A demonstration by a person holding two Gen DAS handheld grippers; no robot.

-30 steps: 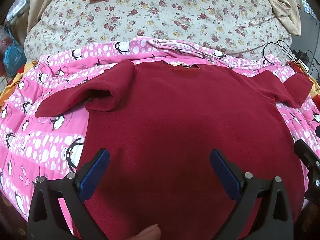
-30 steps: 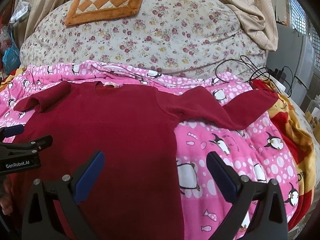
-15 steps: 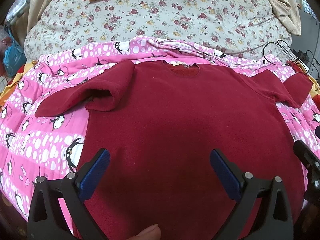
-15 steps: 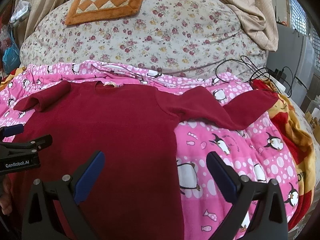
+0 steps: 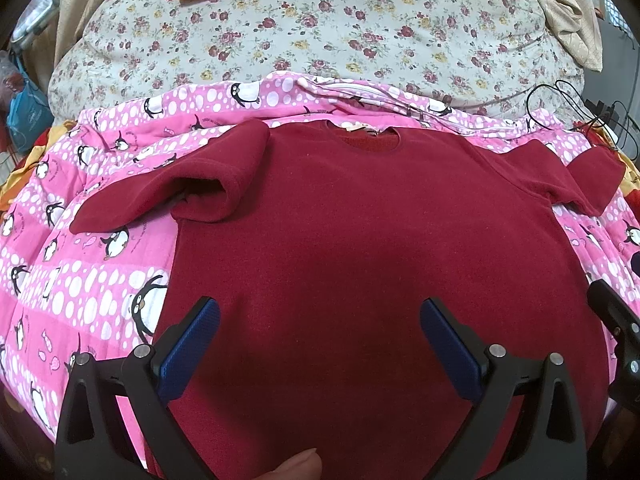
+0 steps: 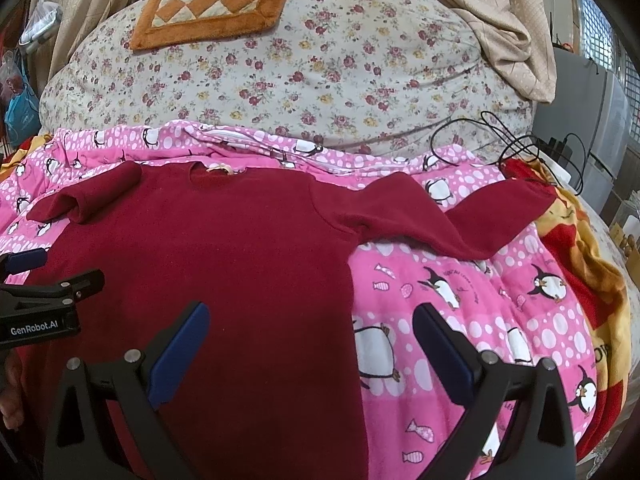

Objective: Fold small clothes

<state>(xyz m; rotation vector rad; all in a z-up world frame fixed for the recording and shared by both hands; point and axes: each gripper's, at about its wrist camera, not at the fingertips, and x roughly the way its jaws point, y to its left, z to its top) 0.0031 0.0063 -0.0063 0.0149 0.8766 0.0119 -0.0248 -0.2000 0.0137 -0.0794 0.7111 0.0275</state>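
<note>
Bottom of the left wrist view: we see the left gripper [image 5: 320, 318] spread wide, blue pads [image 5: 188, 354] apart, nothing between them, hovering over the lower body of the maroon sweater [image 5: 360, 248]. A thumb tip [image 5: 294, 466] pokes in at the bottom edge. At the right edge of that frame we catch part of the right gripper [image 5: 616, 328].

Bottom of the right wrist view: the right gripper [image 6: 312, 322] is also wide open and grips nothing; its left finger sits over the sweater [image 6: 208, 248], its right finger over the pink penguin-print quilt [image 6: 480, 300]. The left gripper [image 6: 44, 292] shows at the left edge with a "GenRobot.AI" label.

The sweater lies flat, front side up, on the quilt [image 5: 80, 272], centre of the left view and left-centre of the right view, neckline toward the top. The sleeve at frame left [image 5: 188, 192] is bunched and folded over near the shoulder. The sleeve at frame right [image 6: 460, 216] stretches out across the quilt toward the right.

Further right we see a red and yellow blanket [image 6: 580, 248]. Beyond the quilt: black cables [image 6: 520, 140] in the upper right, then a floral bedcover [image 6: 320, 72], an orange checkered mat [image 6: 216, 4] at the top, and beige fabric [image 6: 500, 20] in the upper right.
</note>
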